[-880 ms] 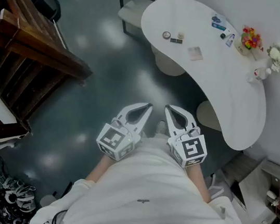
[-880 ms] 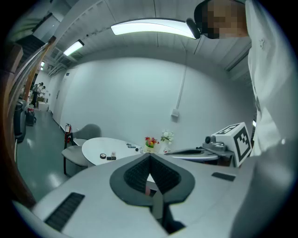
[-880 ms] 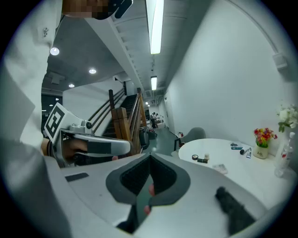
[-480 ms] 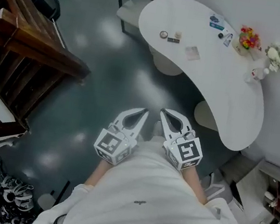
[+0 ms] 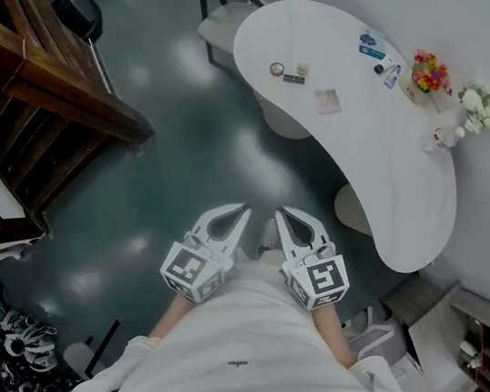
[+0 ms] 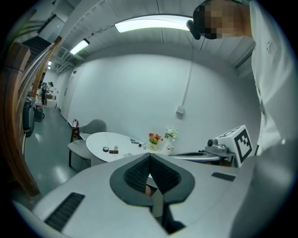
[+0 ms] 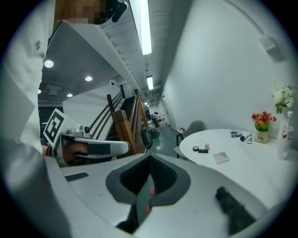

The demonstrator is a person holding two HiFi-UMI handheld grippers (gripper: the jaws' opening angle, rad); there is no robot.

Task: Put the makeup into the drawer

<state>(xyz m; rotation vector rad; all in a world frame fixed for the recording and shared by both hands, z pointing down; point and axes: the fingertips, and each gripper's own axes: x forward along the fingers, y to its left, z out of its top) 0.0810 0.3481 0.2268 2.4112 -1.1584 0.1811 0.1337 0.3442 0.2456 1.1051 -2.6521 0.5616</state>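
White table (image 5: 386, 176) is standing well ahead of both grippers, reaching off to the right of the right one. I am seeing the makeup (image 5: 289, 71) lying on its far end, well apart from either gripper: a round compact, a small jar and a dark bar bunched together, with a flat palette (image 5: 327, 101) near them. I am holding the left gripper (image 5: 243, 210) and the right gripper (image 5: 280, 214) side by side over the dark floor (image 5: 187, 154), each with its jaws pressed together and gripping nothing. Flowers (image 5: 423, 71) are standing further right.
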